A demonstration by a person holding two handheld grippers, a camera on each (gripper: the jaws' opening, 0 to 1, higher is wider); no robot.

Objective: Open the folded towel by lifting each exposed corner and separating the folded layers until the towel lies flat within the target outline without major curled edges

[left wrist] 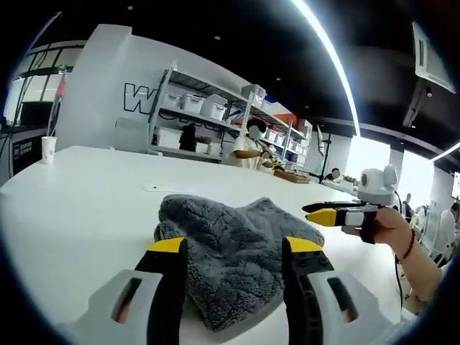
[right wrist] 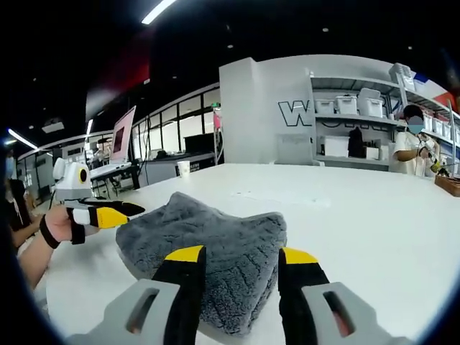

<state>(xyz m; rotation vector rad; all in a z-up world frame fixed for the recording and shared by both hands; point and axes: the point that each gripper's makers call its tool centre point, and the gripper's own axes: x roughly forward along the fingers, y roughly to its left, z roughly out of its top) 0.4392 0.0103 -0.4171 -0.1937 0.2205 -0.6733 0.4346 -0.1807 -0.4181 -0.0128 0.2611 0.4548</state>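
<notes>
A grey fluffy towel (left wrist: 230,241) lies folded in a thick stack on the white table (left wrist: 79,208). In the left gripper view my left gripper (left wrist: 235,248) is open, its yellow-tipped jaws spread over the towel's near edge with nothing between them. My right gripper (left wrist: 313,211), held by a hand, hovers at the towel's right side. In the right gripper view the towel (right wrist: 208,233) sits straight ahead. There the right gripper (right wrist: 241,255) is open above its near edge. The left gripper (right wrist: 129,210) hangs by the towel's left edge, in a hand.
A paper cup (left wrist: 48,149) stands near the table's far left edge. Shelves with white bins (left wrist: 205,108) and a person (left wrist: 251,147) stand behind the table. A wooden tray (left wrist: 291,175) sits at the far side. Bare tabletop surrounds the towel.
</notes>
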